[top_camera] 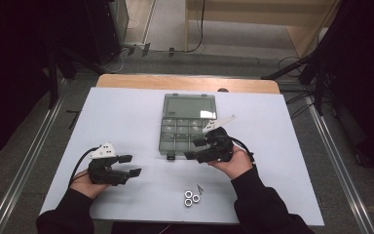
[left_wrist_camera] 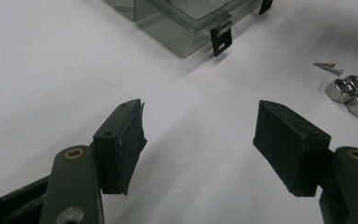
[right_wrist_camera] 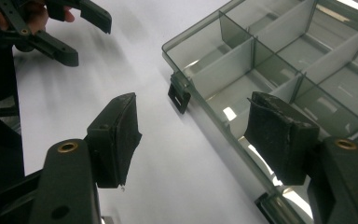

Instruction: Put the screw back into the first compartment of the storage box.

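Note:
A clear grey compartment box [top_camera: 187, 127] lies open at the table's middle, its lid [top_camera: 189, 106] flat behind it. My right gripper [top_camera: 194, 148] hovers at the box's front edge, jaws wide apart. In the right gripper view the right gripper [right_wrist_camera: 196, 135] straddles the box's front wall [right_wrist_camera: 205, 100], and the pads press on nothing. A black latch [right_wrist_camera: 179, 96] hangs from that wall. My left gripper [top_camera: 130, 165] rests open near the front left, over bare table. Between the left gripper's [left_wrist_camera: 200, 149] jaws there is only white surface.
Three metal nuts [top_camera: 191, 197] and a small screw [top_camera: 200, 188] lie near the front edge, between the person's forearms. The nuts [left_wrist_camera: 352, 93] and two screws [left_wrist_camera: 328, 67] sit right of the left jaws. The white table [top_camera: 126, 112] ends in a wooden strip [top_camera: 187, 83] at the back.

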